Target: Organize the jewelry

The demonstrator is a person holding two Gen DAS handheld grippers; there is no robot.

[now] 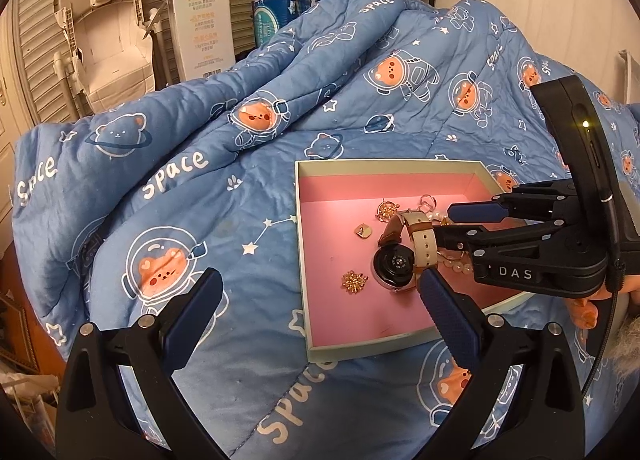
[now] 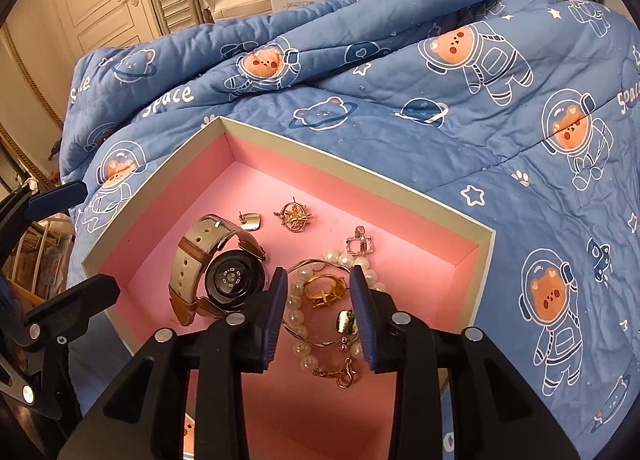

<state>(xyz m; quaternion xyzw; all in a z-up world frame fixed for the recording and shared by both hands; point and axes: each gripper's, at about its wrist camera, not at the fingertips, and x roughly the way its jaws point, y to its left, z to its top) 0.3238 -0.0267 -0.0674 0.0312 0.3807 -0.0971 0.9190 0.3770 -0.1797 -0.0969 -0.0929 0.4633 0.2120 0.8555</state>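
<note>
A shallow box [image 2: 360, 175] with a pale rim and pink lining lies on a blue quilt. In it are a watch [image 2: 234, 280] with a beige and brown strap, a pearl bracelet [image 2: 296, 300], a gold ring [image 2: 324, 288], a square gold earring [image 2: 252, 221], a round gold charm [image 2: 294, 215] and a silver ring [image 2: 360, 244]. My right gripper [image 2: 319, 274] hangs just over the gold ring and pearls, open, its pads touching neither. My left gripper [image 1: 318, 280] stands wide open over the box's near left side, holding nothing. The watch [image 1: 394, 262] lies by its right finger.
The blue quilt [image 1: 180, 199] with bear prints covers the whole surface and bunches up high behind the box. A gold snowflake piece [image 1: 354, 282] lies in the box's near part. A white carton [image 1: 204, 19], a folded chair [image 1: 108, 39] and shelves stand behind.
</note>
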